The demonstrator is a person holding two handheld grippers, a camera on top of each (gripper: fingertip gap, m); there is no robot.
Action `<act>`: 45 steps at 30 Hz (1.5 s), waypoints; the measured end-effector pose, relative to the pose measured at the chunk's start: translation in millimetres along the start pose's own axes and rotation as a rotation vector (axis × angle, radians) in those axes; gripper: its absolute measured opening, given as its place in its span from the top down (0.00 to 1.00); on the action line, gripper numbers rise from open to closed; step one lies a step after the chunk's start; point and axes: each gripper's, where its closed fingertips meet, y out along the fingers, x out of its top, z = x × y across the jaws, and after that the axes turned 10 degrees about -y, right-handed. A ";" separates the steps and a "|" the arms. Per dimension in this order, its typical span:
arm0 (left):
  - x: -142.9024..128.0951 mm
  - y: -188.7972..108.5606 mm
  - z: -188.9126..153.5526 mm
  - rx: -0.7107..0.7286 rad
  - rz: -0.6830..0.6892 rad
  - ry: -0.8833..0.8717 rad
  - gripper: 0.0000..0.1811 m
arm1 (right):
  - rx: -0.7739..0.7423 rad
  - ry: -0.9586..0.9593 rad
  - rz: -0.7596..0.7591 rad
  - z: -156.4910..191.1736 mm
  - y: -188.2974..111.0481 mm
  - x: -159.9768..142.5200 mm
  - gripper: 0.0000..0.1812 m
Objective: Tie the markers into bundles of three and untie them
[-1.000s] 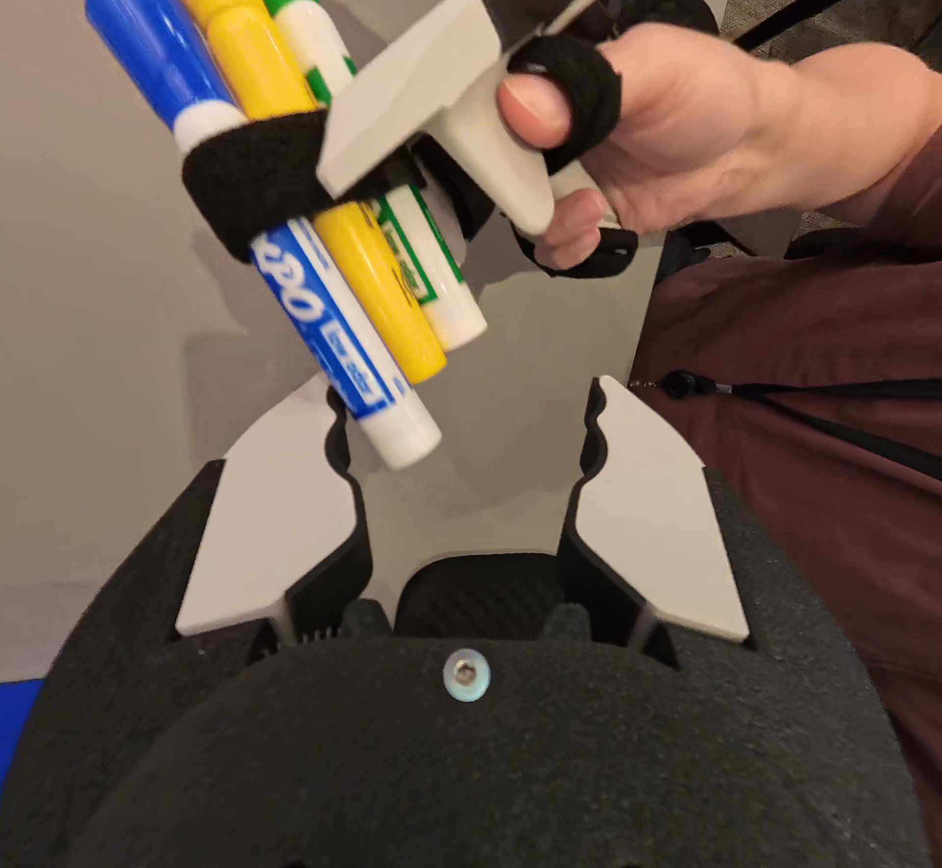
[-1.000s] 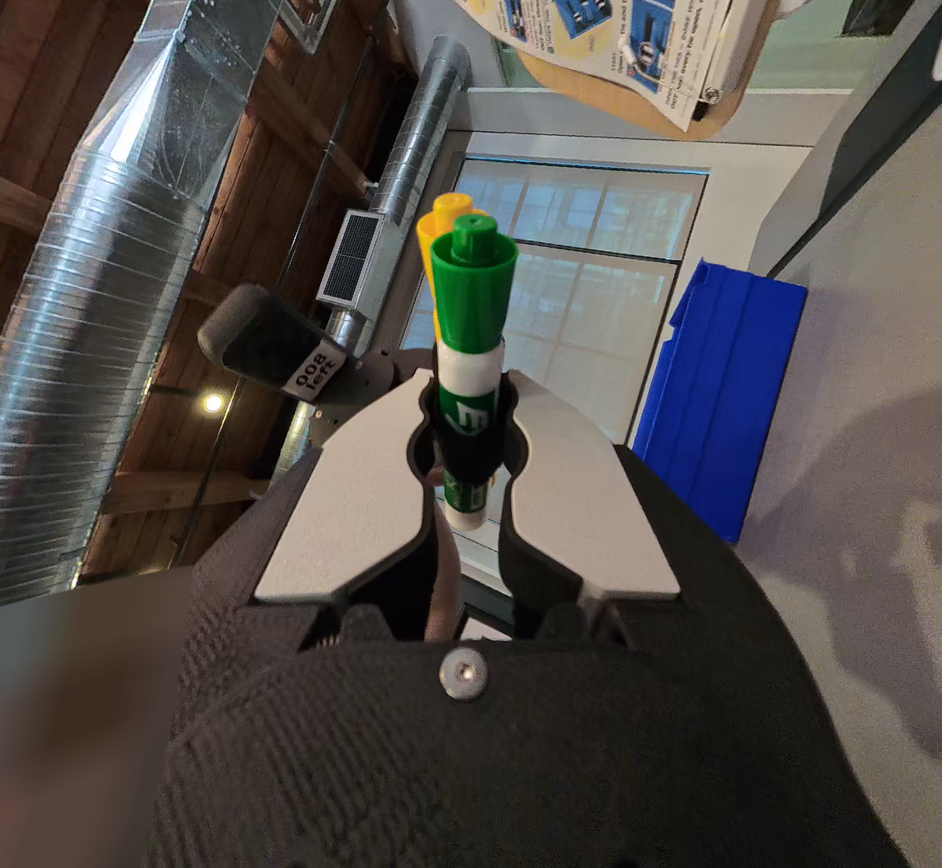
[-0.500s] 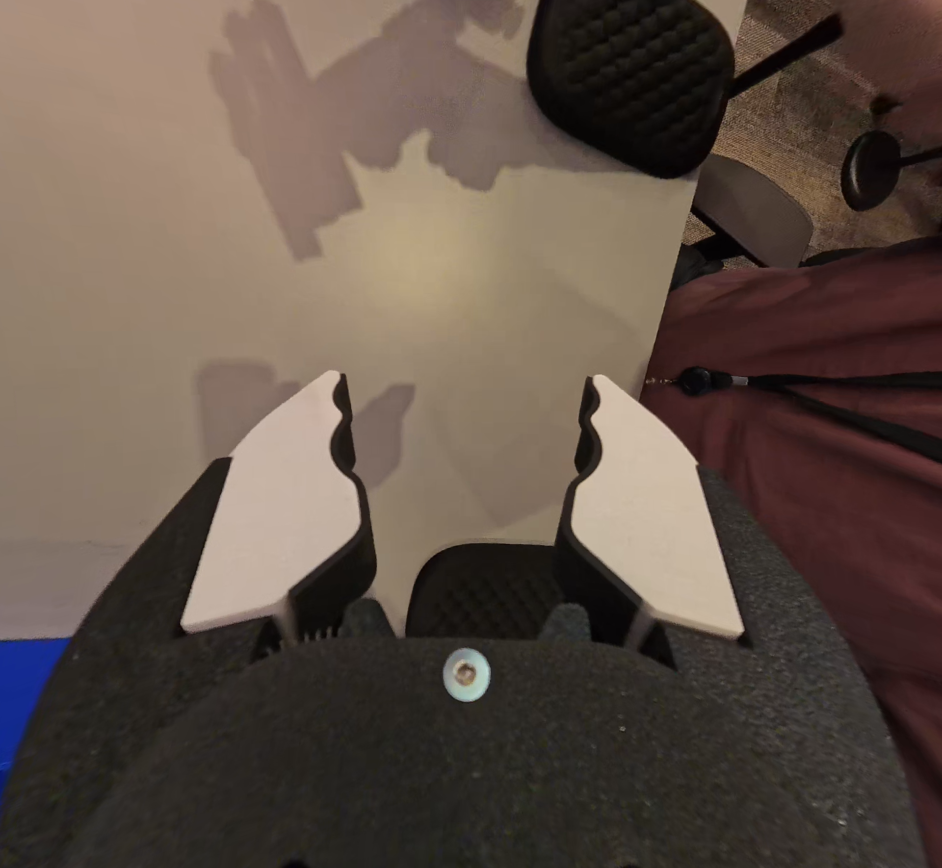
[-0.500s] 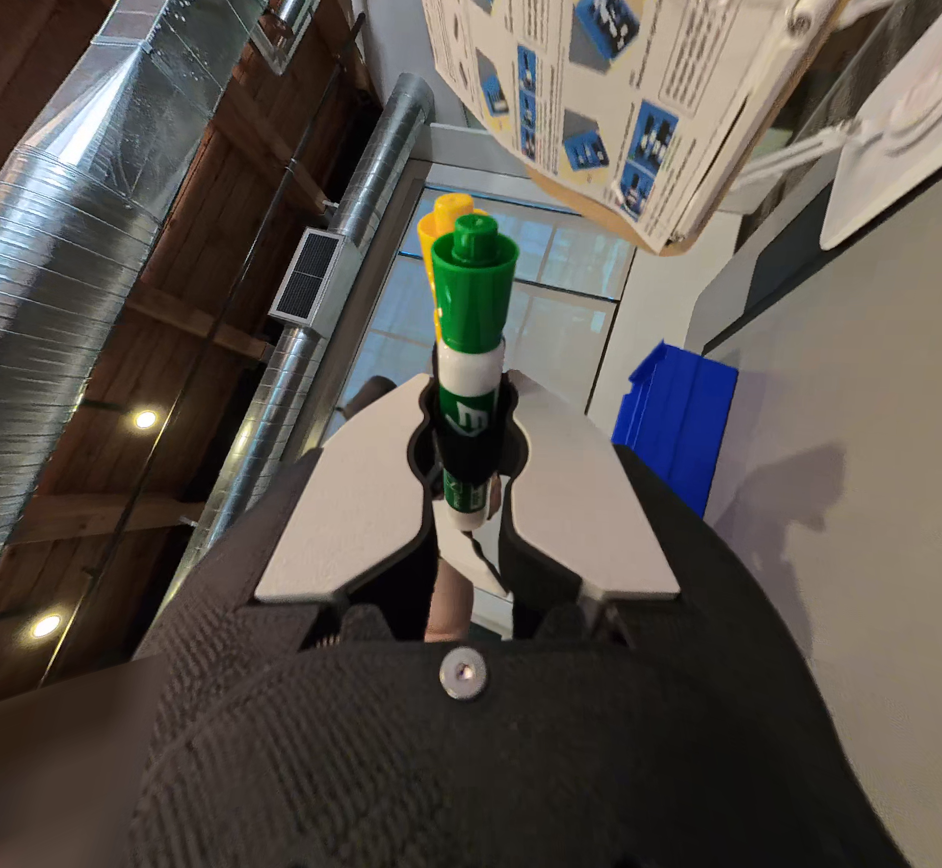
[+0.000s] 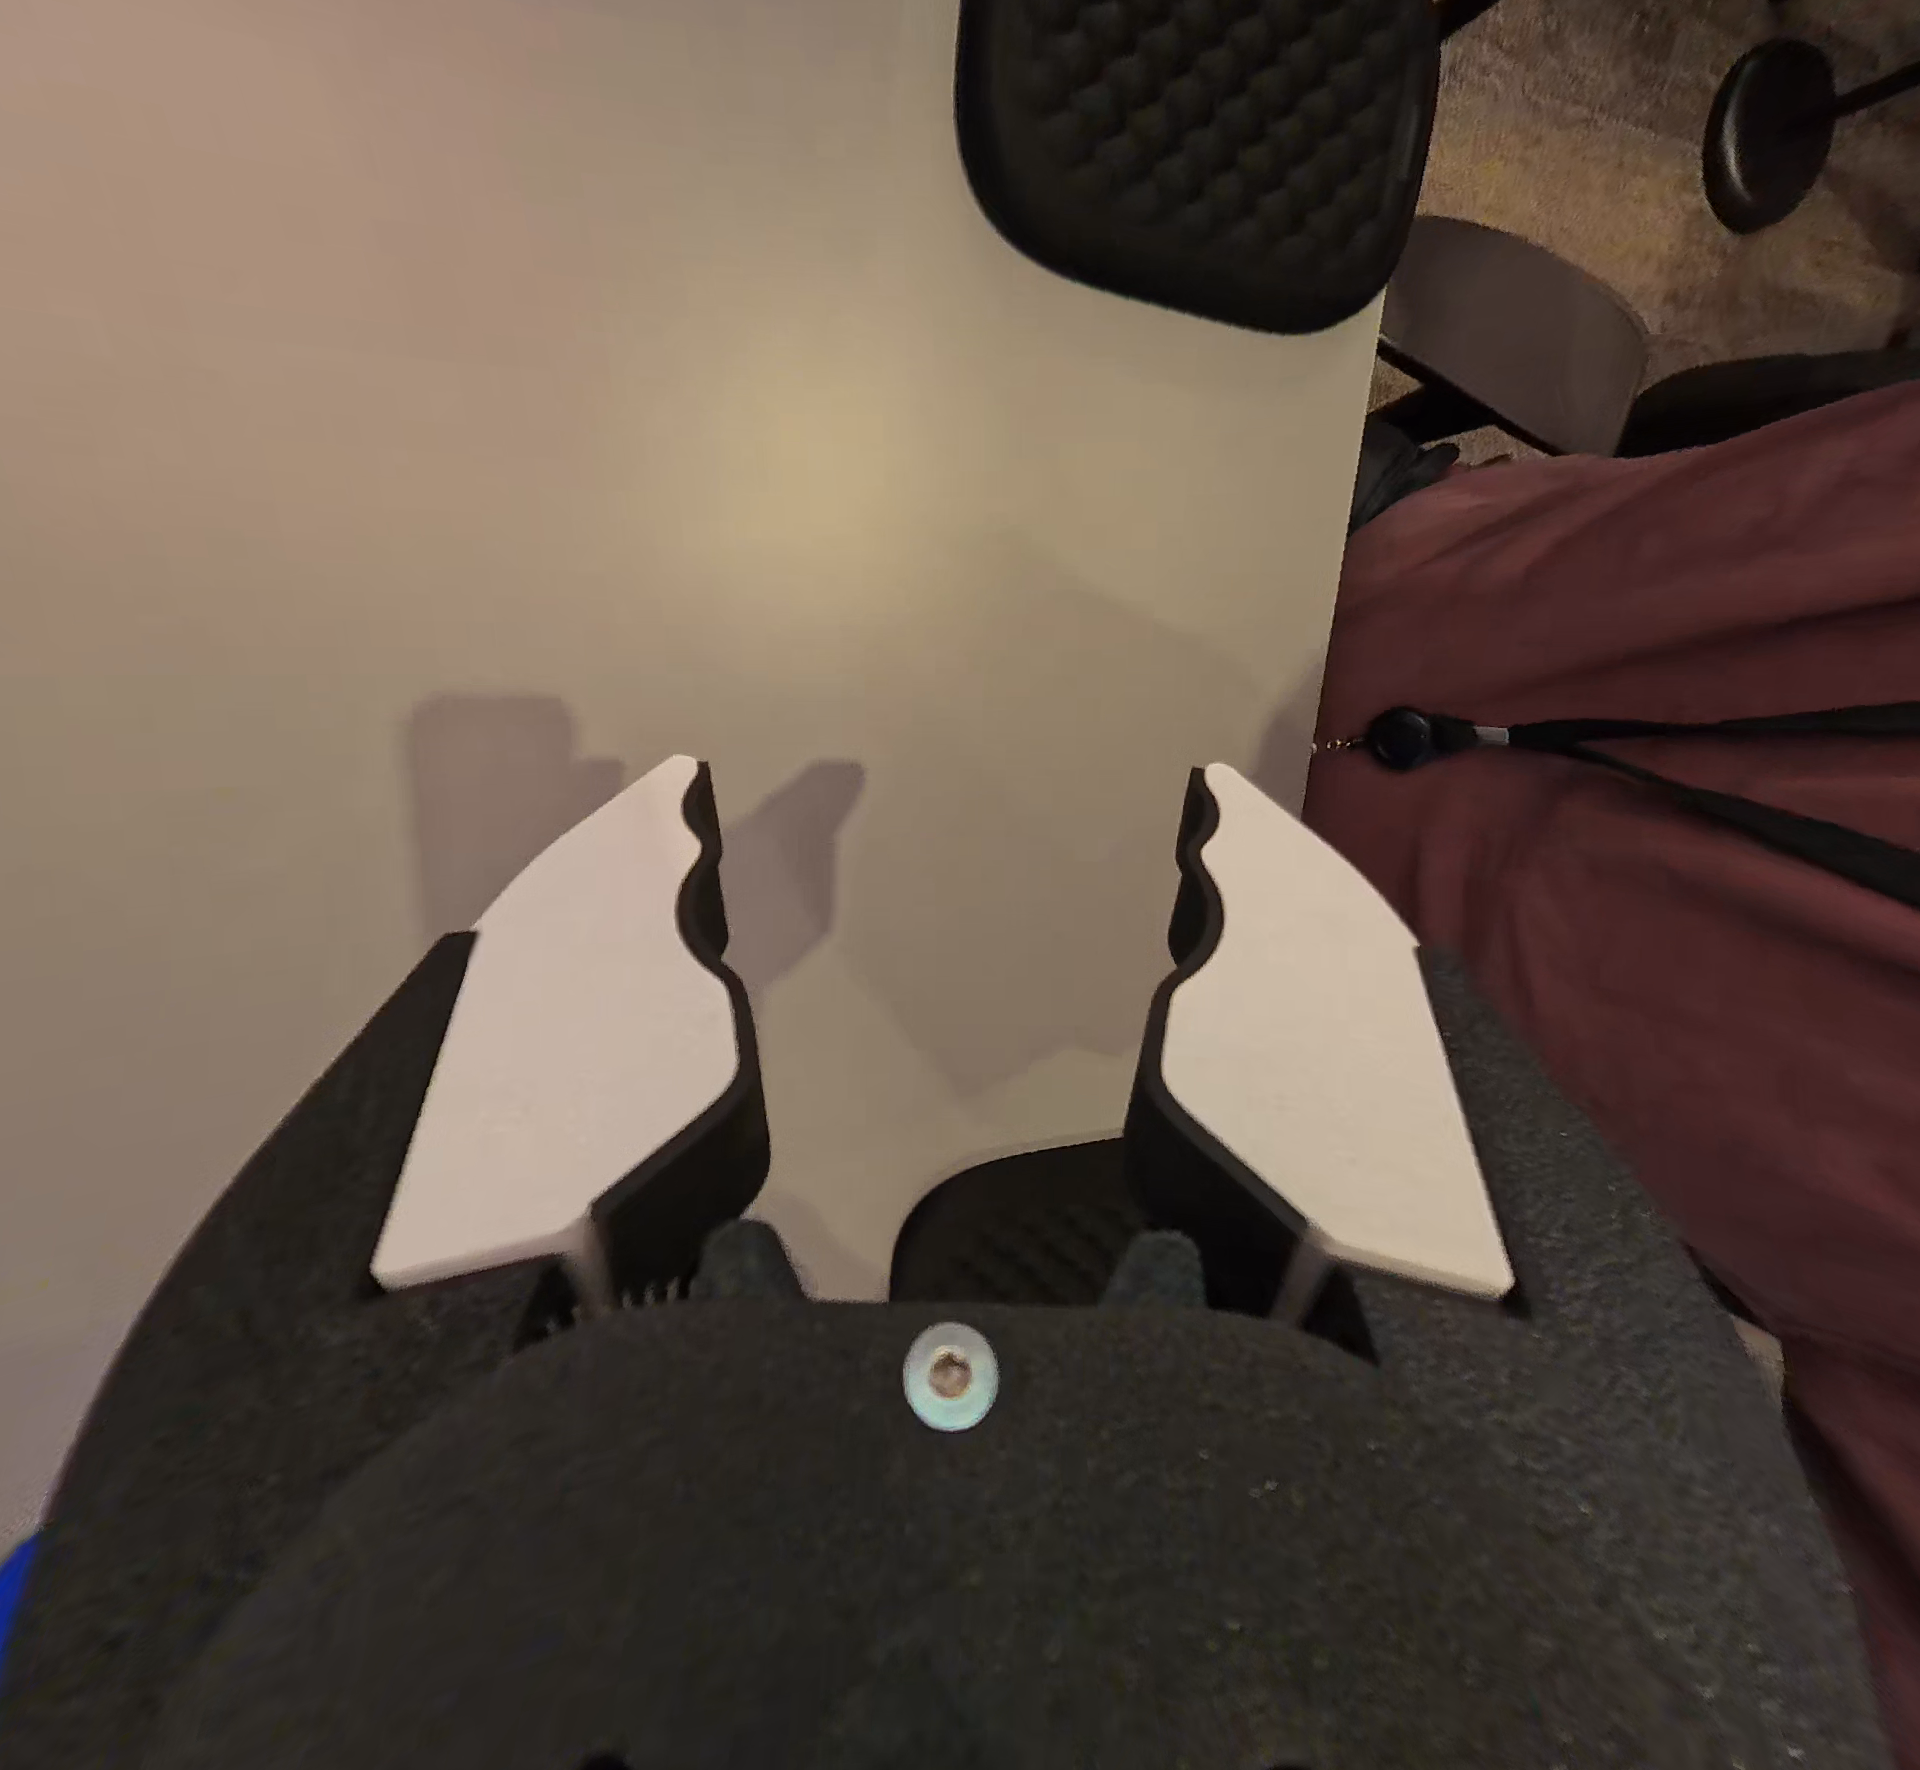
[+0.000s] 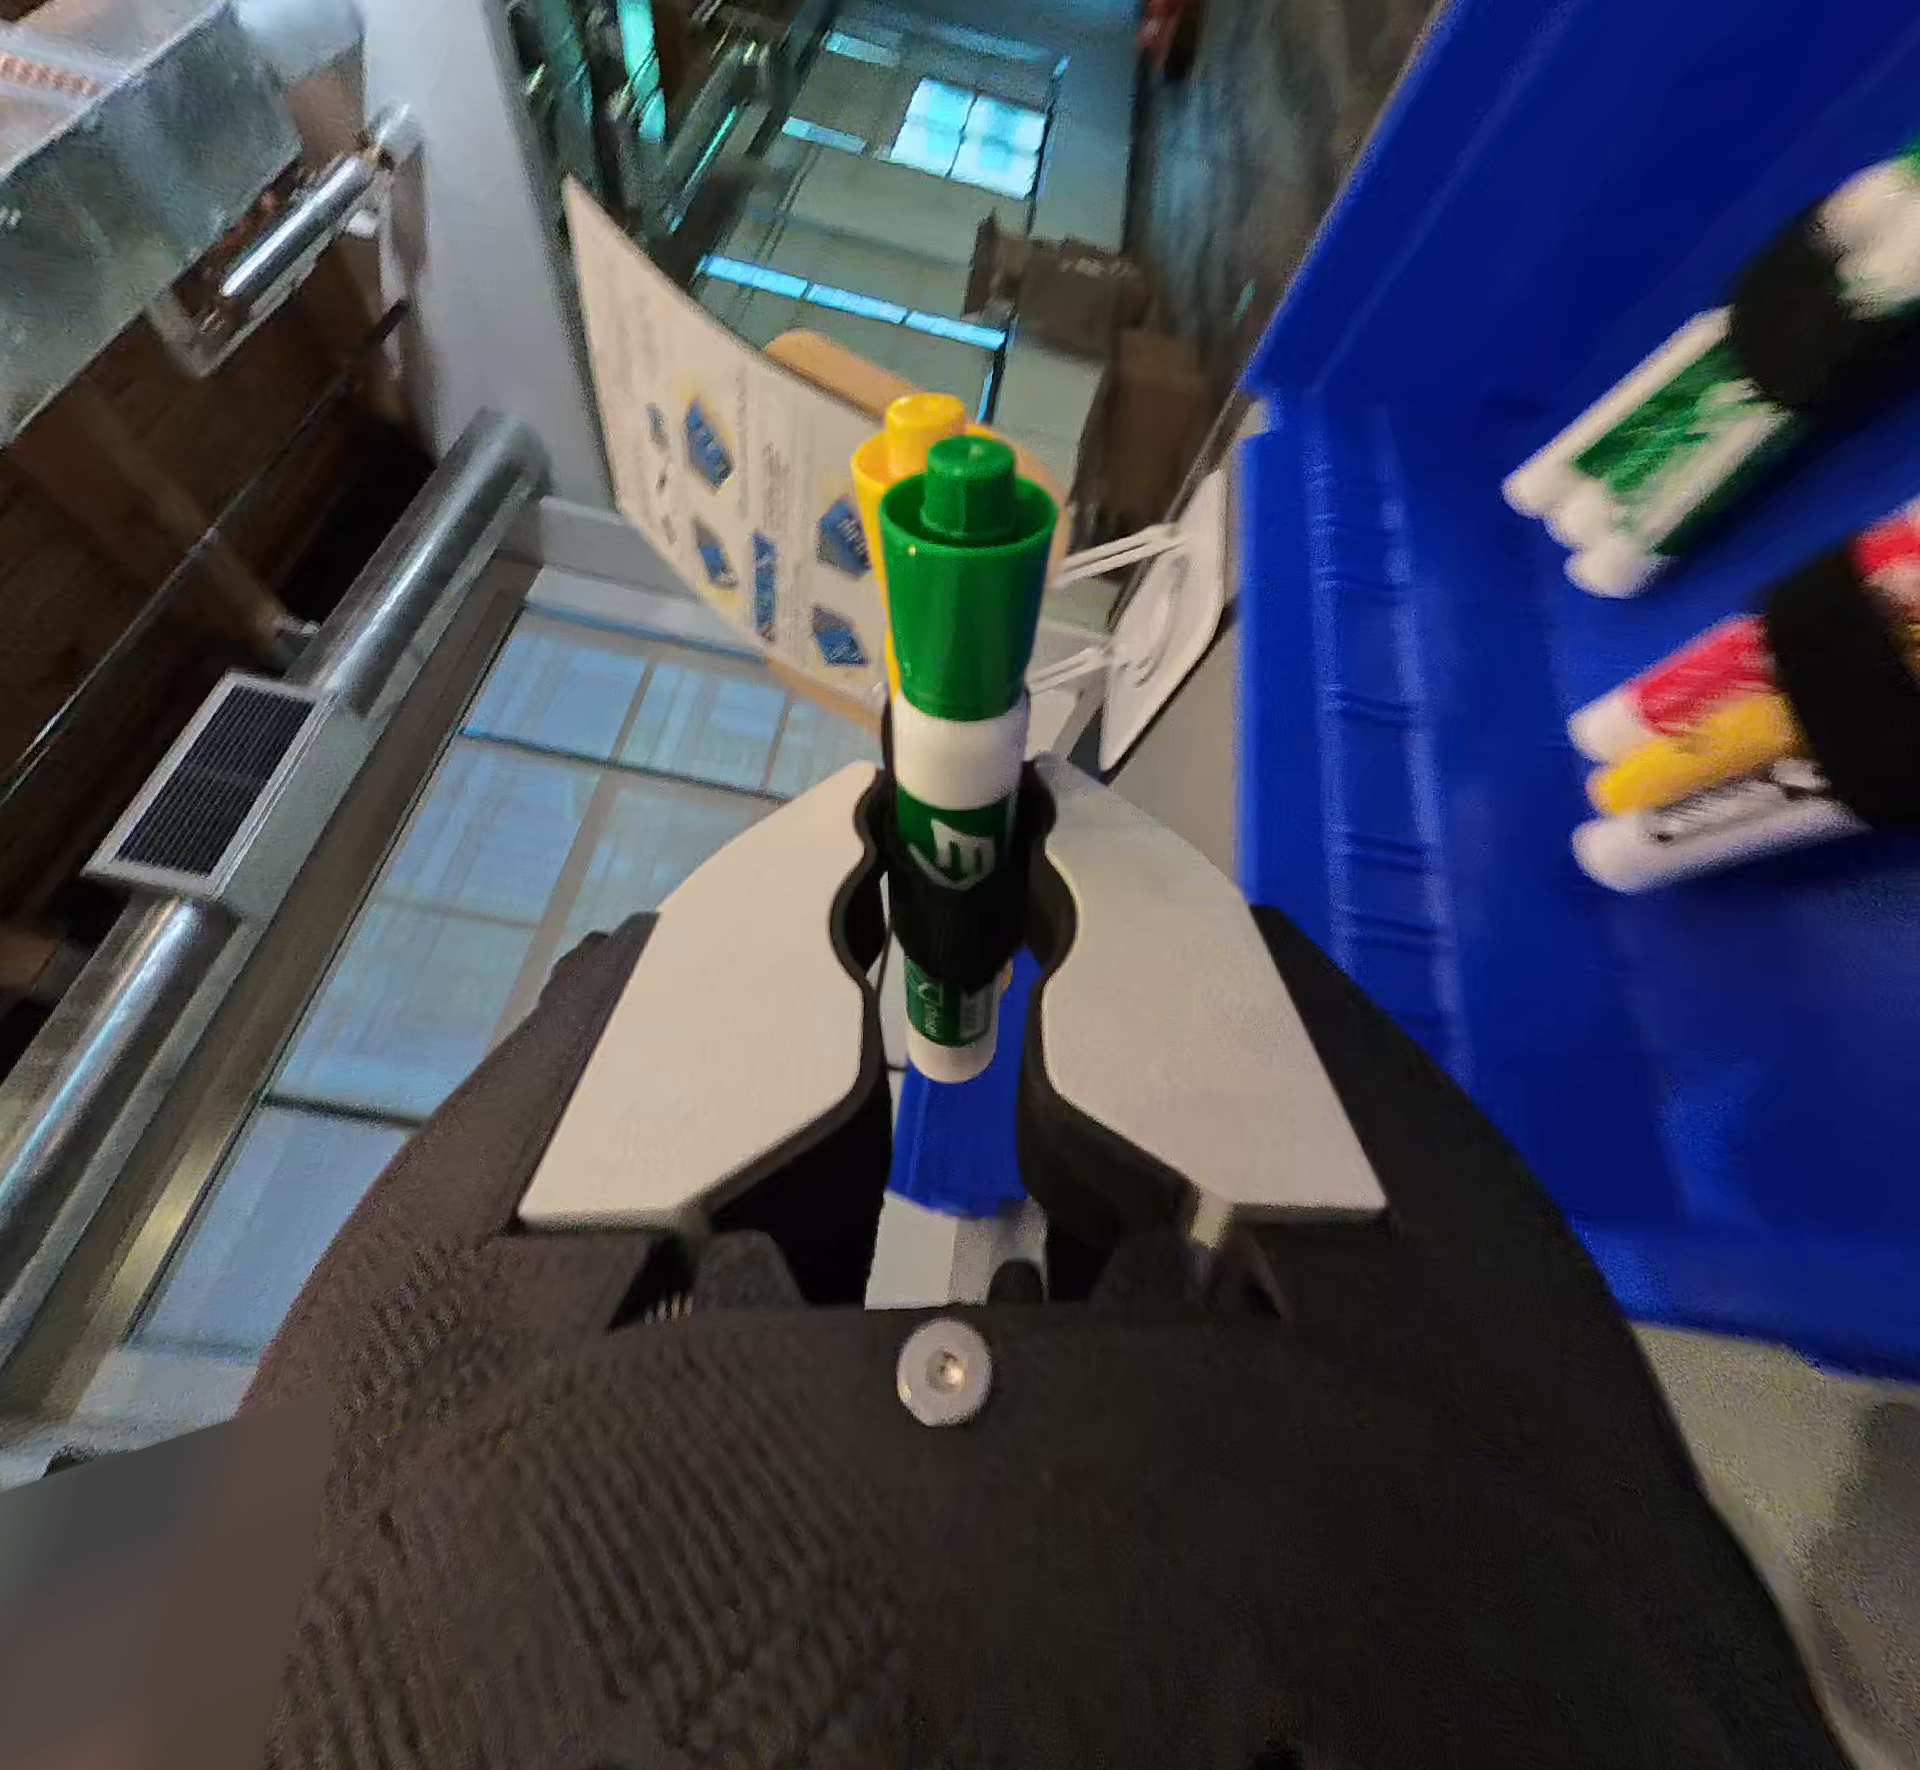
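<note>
My right gripper point(image 6: 954, 785) is shut on a marker bundle point(image 6: 954, 764) wrapped in a black strap. The green marker point(image 6: 961, 577) faces the camera, a yellow one point(image 6: 914, 432) sits behind it, and the blue one is hidden. The bundle is held in the air beside the blue bin point(image 6: 1507, 577). Two strapped marker bundles lie in that bin, one with green point(image 6: 1704, 432) and one with red and yellow point(image 6: 1714, 764). My left gripper point(image 5: 951, 785) is open and empty above the pale table point(image 5: 623, 370).
A black foam pad point(image 5: 1195, 79) lies at the table's right edge. A person in a maroon top point(image 5: 1662, 785) sits to the right of the table. A clipboard with printed sheets point(image 6: 748, 515) stands behind the bin. Chair bases point(image 5: 1766, 131) stand on the carpet. The left gripper's tips are roughly 30 centimeters from the right gripper's.
The right gripper carried the bundle out of the left view and swung toward the blue bin, whose inside now shows. The left gripper stayed open over the table.
</note>
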 end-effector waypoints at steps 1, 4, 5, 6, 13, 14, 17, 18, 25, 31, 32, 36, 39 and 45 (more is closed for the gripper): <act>2.2 3.4 -1.0 -0.003 0.010 0.008 0.53 | -0.036 0.009 -0.025 -13.0 -7.9 0.3 0.87; 10.7 11.2 -5.5 -0.019 0.026 0.040 0.53 | -0.132 0.049 -0.055 -50.2 -23.0 -6.6 0.87; 13.3 13.1 -6.8 -0.022 0.030 0.051 0.53 | -0.166 0.060 -0.059 -60.7 -25.8 -10.1 0.87; 15.7 15.0 -8.1 -0.025 0.034 0.062 0.53 | -0.203 0.060 -0.059 -70.0 -27.8 -13.4 0.87; 19.2 25.9 -13.5 -0.044 0.067 0.131 0.54 | -0.381 0.077 -0.099 -107.2 -33.1 -16.2 0.87; 17.9 26.9 -13.6 -0.046 0.074 0.139 0.54 | -0.399 0.084 -0.098 -110.8 -33.6 -17.2 0.87; 14.7 27.9 -13.2 -0.050 0.082 0.159 0.54 | -0.464 0.093 -0.102 -119.7 -37.0 -20.9 0.87; 13.4 27.6 -13.1 -0.052 0.086 0.164 0.54 | -0.482 0.095 -0.099 -121.7 -37.6 -22.2 0.87; 6.4 25.3 -11.3 -0.052 0.100 0.193 0.54 | -0.606 0.098 -0.100 -133.3 -39.6 -20.2 0.87; 0.1 26.8 -8.9 -0.056 0.109 0.195 0.54 | -0.689 0.092 -0.060 -137.7 -30.4 -21.5 0.87; -0.9 27.1 -8.7 -0.054 0.111 0.196 0.54 | -0.709 0.088 -0.057 -138.4 -29.6 -21.4 0.86; -6.1 27.3 -9.9 -0.058 0.122 0.198 0.54 | -0.763 0.061 -0.011 -139.7 -26.7 -25.3 0.86; -8.1 27.0 -9.6 -0.054 0.122 0.195 0.54 | -0.769 0.063 0.001 -139.8 -24.2 -26.5 0.86; -9.1 25.1 -11.9 -0.044 0.118 0.198 0.54 | -0.764 0.054 0.045 -137.8 -20.7 -27.1 0.79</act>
